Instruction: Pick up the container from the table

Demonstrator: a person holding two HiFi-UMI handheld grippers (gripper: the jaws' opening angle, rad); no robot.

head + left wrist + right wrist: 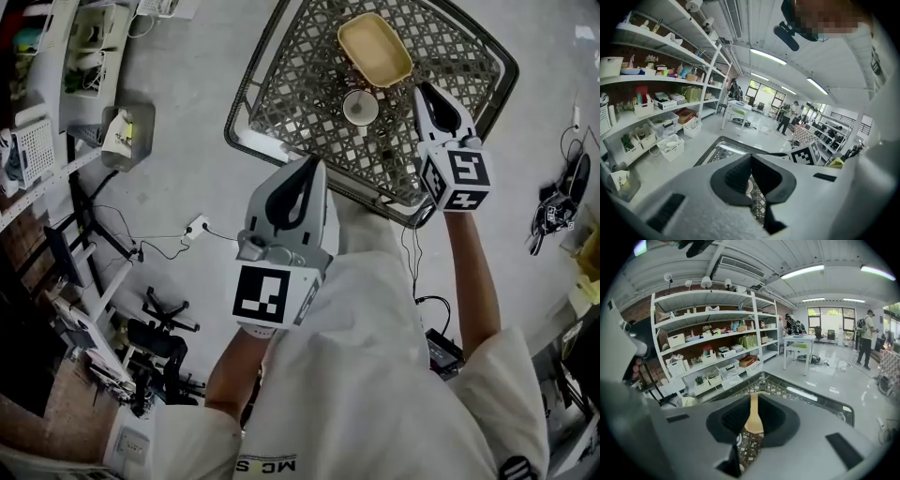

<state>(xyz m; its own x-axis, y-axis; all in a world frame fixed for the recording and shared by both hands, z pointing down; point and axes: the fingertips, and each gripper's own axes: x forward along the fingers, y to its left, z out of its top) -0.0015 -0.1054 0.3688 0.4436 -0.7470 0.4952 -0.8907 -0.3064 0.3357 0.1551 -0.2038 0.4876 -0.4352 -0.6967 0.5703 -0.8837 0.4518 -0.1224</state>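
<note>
From the head view, the container (375, 47) sits near the far edge of the table (309, 94), with a cup (361, 108) just beside it on the near side. The right gripper (422, 89) points at the container's right corner, and the left gripper (314, 164) hangs over the near edge. In the left gripper view, the left gripper (751, 155) has its jaws pressed together and empty, and the cup (749, 188) shows below the tips. In the right gripper view, the right gripper (753, 395) has its jaws a narrow slit apart, gripping nothing. The container (753, 420) shows through the slit.
</note>
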